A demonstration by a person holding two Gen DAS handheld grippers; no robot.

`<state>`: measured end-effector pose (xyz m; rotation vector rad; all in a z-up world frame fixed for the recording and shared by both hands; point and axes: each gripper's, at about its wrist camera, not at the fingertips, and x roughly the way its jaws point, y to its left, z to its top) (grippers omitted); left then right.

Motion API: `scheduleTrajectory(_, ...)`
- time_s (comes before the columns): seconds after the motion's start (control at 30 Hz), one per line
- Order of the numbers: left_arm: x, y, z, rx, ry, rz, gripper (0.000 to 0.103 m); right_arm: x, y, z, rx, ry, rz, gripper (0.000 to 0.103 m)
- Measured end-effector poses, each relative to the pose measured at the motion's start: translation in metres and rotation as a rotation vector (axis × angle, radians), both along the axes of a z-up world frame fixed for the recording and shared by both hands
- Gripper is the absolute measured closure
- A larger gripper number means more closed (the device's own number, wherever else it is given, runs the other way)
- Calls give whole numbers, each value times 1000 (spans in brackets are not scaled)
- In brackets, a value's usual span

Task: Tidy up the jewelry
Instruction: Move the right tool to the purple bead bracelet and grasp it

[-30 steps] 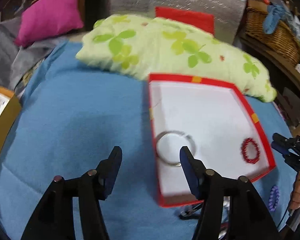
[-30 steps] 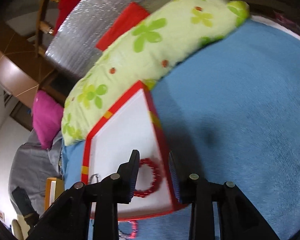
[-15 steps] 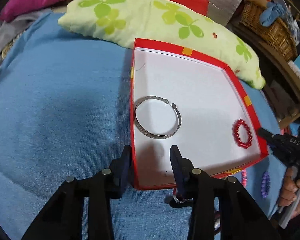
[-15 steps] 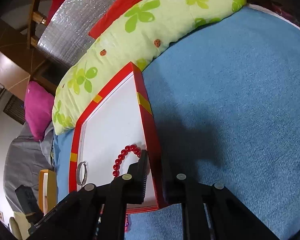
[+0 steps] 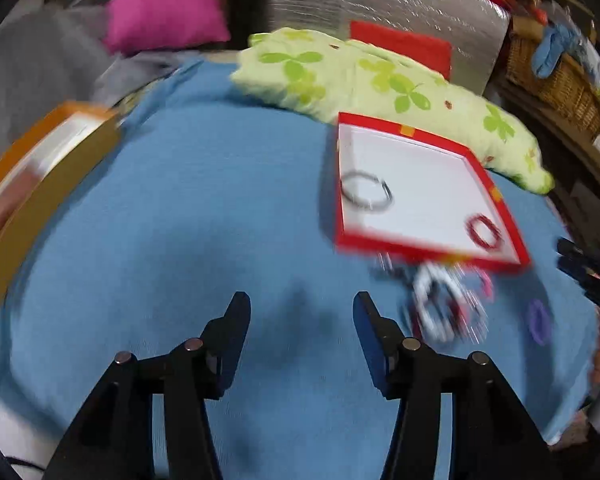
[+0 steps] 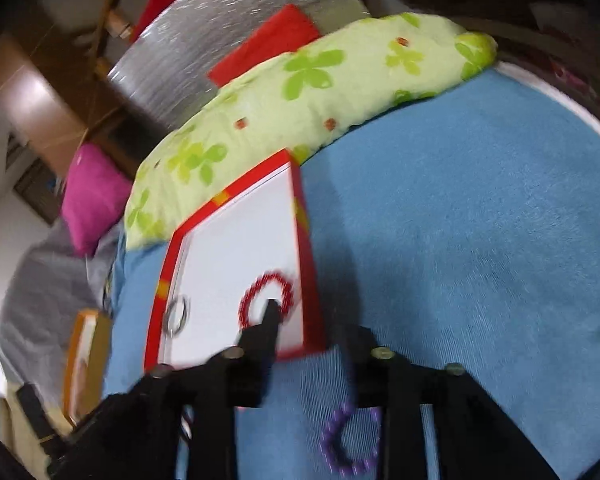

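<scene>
- The red box (image 5: 428, 254), open and white inside, lay on the blue blanket (image 5: 180, 220) and served as the landmark; its far edge lay against the green-patterned pillow (image 5: 380, 80).
- Inside the box, a silver bangle (image 5: 366, 193) lay near the left wall and a red bead bracelet (image 5: 484, 232) near the front right corner, the two well apart.
- Just in front of the box's near wall, a blurred heap of bracelets (image 5: 444, 308) lay on the blanket; separate pieces could not be told apart.
- A purple bead bracelet (image 6: 350, 440) lay on the blanket in front of the box's right corner, apart from the heap.
- The left gripper (image 5: 300, 320) stood over bare blanket, to the left of the box and in front of it, jaws opening, nothing between them.
- The right gripper (image 6: 312, 328) stood at the box's near right corner, jaws opening and empty, one finger in front of the red bead bracelet.
- An orange box (image 5: 40, 184) lay far left of the red box.
</scene>
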<state>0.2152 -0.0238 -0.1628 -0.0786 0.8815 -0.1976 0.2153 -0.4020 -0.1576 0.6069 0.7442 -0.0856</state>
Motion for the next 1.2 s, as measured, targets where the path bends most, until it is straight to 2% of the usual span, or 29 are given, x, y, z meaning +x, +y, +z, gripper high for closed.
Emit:
scheduleTrajectory(0.03, -15, 2, 1, 12, 14, -12, 47, -4, 5, 0, -32, -4, 7, 51)
scheduleTrajectory(0.1, -48, 6, 7, 80, 39, -49, 47, -12, 20, -1, -131, -7, 18, 51)
scheduleTrajectory(0.13, -65, 11, 14, 99, 23, -53, 47, -16, 27, -2, -169, 1, 27, 51)
scheduleTrajectory(0.3, -116, 34, 62, 128, -70, -40, 42, -64, 58, -5, -195, -19, 66, 51)
scheduleTrajectory(0.37, -130, 37, 75, 170, -96, -53, 42, -82, 65, -2, -217, -40, 71, 51)
scheduleTrajectory(0.47, -141, 37, 89, 207, -144, -67, 42, -99, 67, 4, -237, -62, 57, 51)
scheduleTrajectory(0.53, -143, 37, 96, 212, -170, -67, 37, -109, 62, 7, -217, -64, 33, 51)
scheduleTrajectory(0.7, -130, 31, 94, 192, -195, -87, 36, -127, 49, 17, -199, -77, 6, 51)
scheduleTrajectory(0.83, -99, 23, 68, 165, -169, -99, 36, -139, 33, 19, -175, -73, 6, 51)
scheduleTrajectory(0.97, -60, 19, 38, 106, -148, -95, 36, -141, 17, 18, -150, -40, 5, 51)
scheduleTrajectory(1.2, -5, -13, 6, 113, -105, -164, 36, -120, 20, 19, -183, -30, 81, 51)
